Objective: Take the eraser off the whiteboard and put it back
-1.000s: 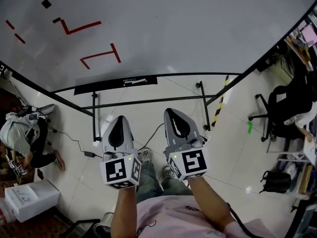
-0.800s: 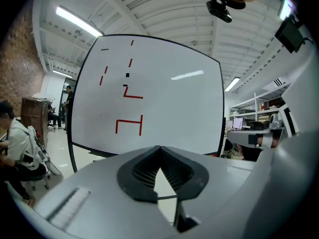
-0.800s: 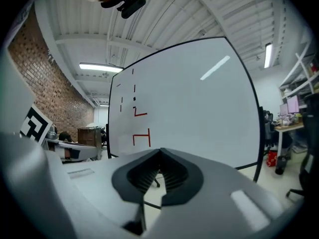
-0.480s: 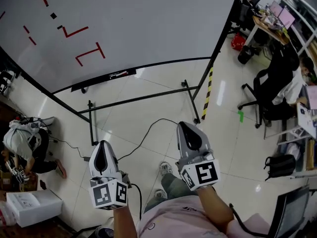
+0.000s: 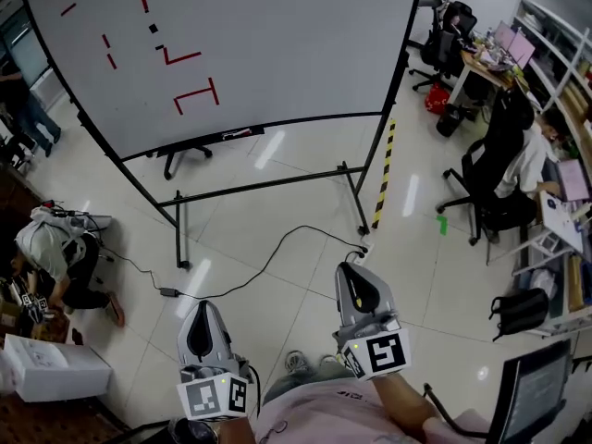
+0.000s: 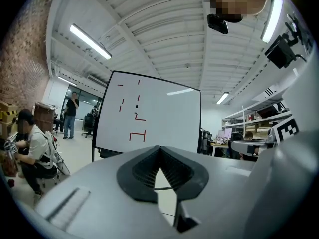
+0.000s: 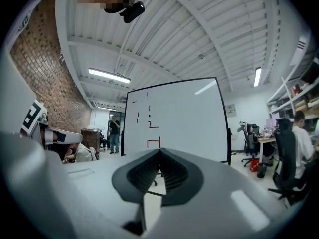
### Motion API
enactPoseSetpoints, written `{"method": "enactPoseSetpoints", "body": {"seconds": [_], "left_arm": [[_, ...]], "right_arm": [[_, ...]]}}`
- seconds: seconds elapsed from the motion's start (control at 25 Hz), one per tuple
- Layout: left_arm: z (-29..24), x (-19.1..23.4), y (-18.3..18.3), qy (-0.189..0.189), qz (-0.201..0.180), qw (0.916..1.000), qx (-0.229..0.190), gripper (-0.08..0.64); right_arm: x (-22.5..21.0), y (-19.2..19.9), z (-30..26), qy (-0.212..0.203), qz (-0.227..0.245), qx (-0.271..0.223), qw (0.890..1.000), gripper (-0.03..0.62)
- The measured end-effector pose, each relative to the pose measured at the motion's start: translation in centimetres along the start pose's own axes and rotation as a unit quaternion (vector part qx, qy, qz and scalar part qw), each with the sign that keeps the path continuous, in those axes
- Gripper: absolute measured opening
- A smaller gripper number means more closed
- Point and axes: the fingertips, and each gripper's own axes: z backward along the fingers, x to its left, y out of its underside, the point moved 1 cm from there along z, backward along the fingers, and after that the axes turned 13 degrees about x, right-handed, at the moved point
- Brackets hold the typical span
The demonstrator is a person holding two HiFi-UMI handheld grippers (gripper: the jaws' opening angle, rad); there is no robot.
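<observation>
The whiteboard (image 5: pixel 277 44) stands on a wheeled frame well ahead of me, with red line marks on it. A small black block (image 5: pixel 154 28) that looks like the eraser sticks high on its left part; it also shows in the left gripper view (image 6: pixel 137 105) and the right gripper view (image 7: pixel 149 115). A black tray (image 5: pixel 213 140) runs under the board. My left gripper (image 5: pixel 202 311) (image 6: pixel 159 148) and right gripper (image 5: pixel 354 271) (image 7: pixel 159 151) are both shut and empty, pointing level at the board from far off.
A black cable (image 5: pixel 268 262) snakes across the tiled floor between me and the board's stand (image 5: pixel 268 185). A person crouches at the left (image 5: pixel 51 248) beside a white box (image 5: pixel 46 368). Office chairs and seated people (image 5: pixel 504 169) fill the right; a yellow-black strip (image 5: pixel 382 174) marks the floor.
The whiteboard has drawn away and now shows whole. Both grippers have dropped lower in the head view, farther from the board, still shut and empty.
</observation>
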Motion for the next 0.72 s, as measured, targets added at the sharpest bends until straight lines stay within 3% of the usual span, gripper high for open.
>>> {"method": "enactPoseSetpoints", "body": {"seconds": [0.24,0.44,0.72], "left_arm": [[4.6,-4.2,0.3,0.01,0.006,0.9999,-0.004,0.003],[7.7,-7.9,2.4,-0.004,0.006,1.0,0.005,0.003],[10.2,-9.9,2.3,0.001,0.0,1.0,-0.009,0.003]], "right_arm": [[-1.4,-0.1,5.7,0.003,0.004,-0.005,1.0,0.003],[-4.2,0.6,10.1,0.005,-0.003,-0.019,1.0,0.004],[-5.1,0.9,13.2,0.006,-0.005,-0.028,1.0,0.004]]}}
